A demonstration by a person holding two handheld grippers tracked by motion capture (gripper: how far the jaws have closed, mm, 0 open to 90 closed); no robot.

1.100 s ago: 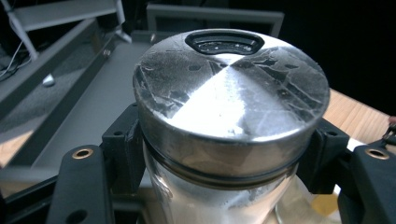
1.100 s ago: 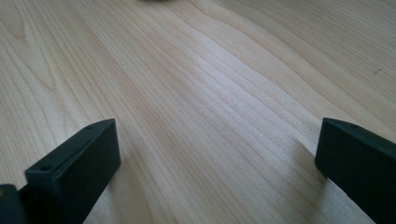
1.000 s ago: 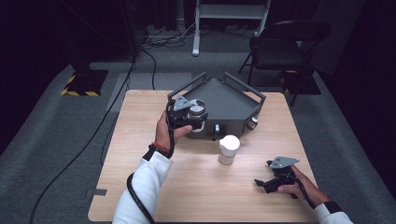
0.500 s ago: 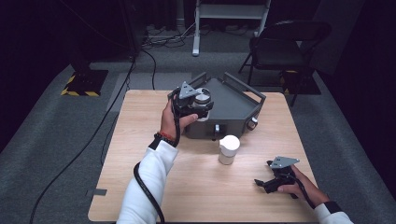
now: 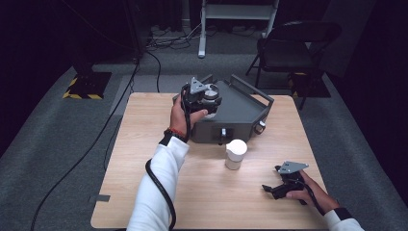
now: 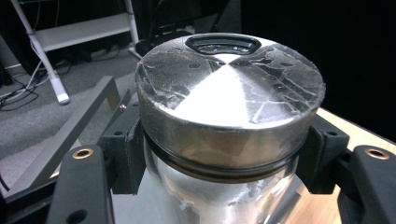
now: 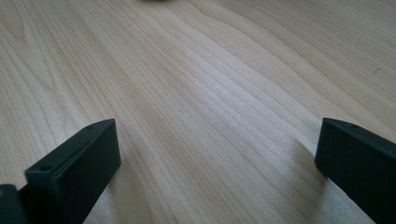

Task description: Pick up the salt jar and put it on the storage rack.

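Right now your left gripper [image 5: 208, 98] has its fingers [image 6: 125, 154] clamped on a metal jar [image 6: 229, 107] just under its lid, held above the grey tray [image 5: 240, 103] at the desk's [image 5: 144, 144] far side. Your right gripper [image 5: 275, 188] rests low over the desk, fingers [image 7: 88, 154] wide apart and empty, near the white cup [image 5: 235, 153].

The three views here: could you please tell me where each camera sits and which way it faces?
High view: fixed above the person's side, looking forward and down on the table; both forearms show, the left gripper over the grey box, the right gripper low by the table.
Left gripper view: rides on that gripper, looking along its jaws, shut on a metal jar.
Right gripper view: looks along its open jaws at bare tabletop.
Shared: the high and left gripper views both show the jar.
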